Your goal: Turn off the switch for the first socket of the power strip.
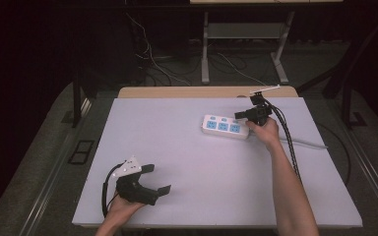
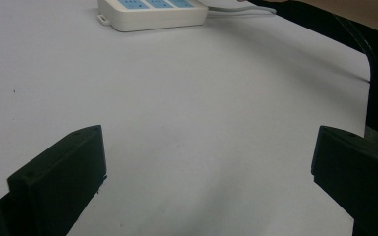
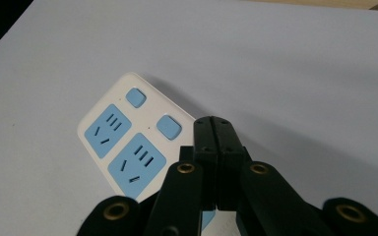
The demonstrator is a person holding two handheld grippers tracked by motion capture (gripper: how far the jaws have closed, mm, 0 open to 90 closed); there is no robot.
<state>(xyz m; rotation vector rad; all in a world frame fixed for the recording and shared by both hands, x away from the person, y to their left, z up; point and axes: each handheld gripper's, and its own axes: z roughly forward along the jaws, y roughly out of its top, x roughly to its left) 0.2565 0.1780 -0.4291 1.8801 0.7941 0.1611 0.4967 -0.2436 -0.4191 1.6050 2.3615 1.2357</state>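
Note:
A white power strip with blue sockets and blue buttons lies on the far right part of the table, its cable running right. My right gripper hovers over the strip's right end, shut with nothing between its jaws. In the right gripper view the closed gripper points at the strip beside a blue button. My left gripper rests near the front left edge, open and empty. The left gripper view shows its gripper over bare table, with the strip far off.
The white table top has a wooden edge at the back. The strip's grey cable trails off to the right. Behind the table stand desk legs and loose floor cables.

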